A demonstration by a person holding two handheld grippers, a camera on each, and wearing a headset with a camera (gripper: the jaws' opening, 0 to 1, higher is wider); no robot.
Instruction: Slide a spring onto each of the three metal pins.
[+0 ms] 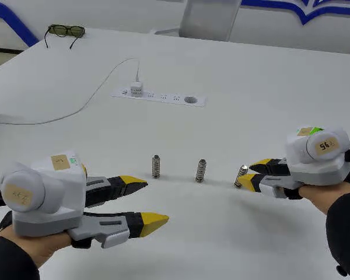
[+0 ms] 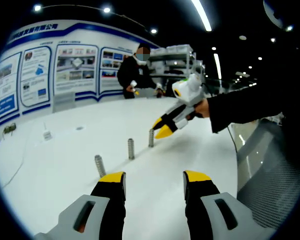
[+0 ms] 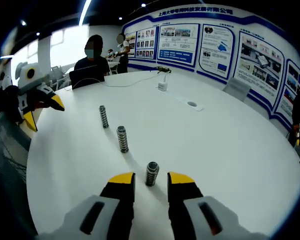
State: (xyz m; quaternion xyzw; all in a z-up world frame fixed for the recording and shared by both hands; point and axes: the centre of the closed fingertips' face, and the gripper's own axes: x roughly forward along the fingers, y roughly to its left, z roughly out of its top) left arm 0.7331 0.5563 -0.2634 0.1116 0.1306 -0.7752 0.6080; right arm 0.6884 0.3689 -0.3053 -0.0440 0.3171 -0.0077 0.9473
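**A:** What is lying closest?

**B:** A smooth white bench (image 1: pixel 233 245) is spreading out below the headset, and its edge is curving round in the gripper views. The person's left hand (image 1: pixel 38 248) and right hand (image 1: pixel 321 195), both in dark sleeves, are each holding a grey-and-white plastic gripper over it. The left gripper (image 1: pixel 151 203) is hovering at the lower left. Its black, yellow-tipped jaws are standing wide apart with nothing between them. The right gripper (image 3: pixel 151 178) is sitting at the right, its jaws standing slightly apart on either side of the right spring (image 3: pixel 151 172). A thin gap is showing on each side.

**A:** And the other springs?

**B:** Three short metal coils are standing in a row across the bench, well apart from each other. The left spring (image 1: pixel 156 167) and middle spring (image 1: pixel 200 170) are standing upright. The right one is leaning slightly in the head view. Whether a pin is running through each coil is hard to make out.

**A:** What is sitting farther back?

**B:** A flat white power strip (image 1: pixel 158 96) is lying on the bench. A white charger (image 1: pixel 136 88) is plugged into it, and a thin cable (image 1: pixel 99 87) is trailing left. Beyond it, dark glasses (image 1: pixel 65 30) are resting near the far edge. A grey chair (image 1: pixel 210 18), cut off at the top, is standing behind. In the gripper views, blue-and-white posters (image 3: pixel 180 40) are lining the walls and ceiling light strips (image 2: pixel 202 15) are glowing. A seated person (image 3: pixel 90 70) and a standing person (image 2: pixel 135 75), both in dark clothes, are appearing too small for detail.
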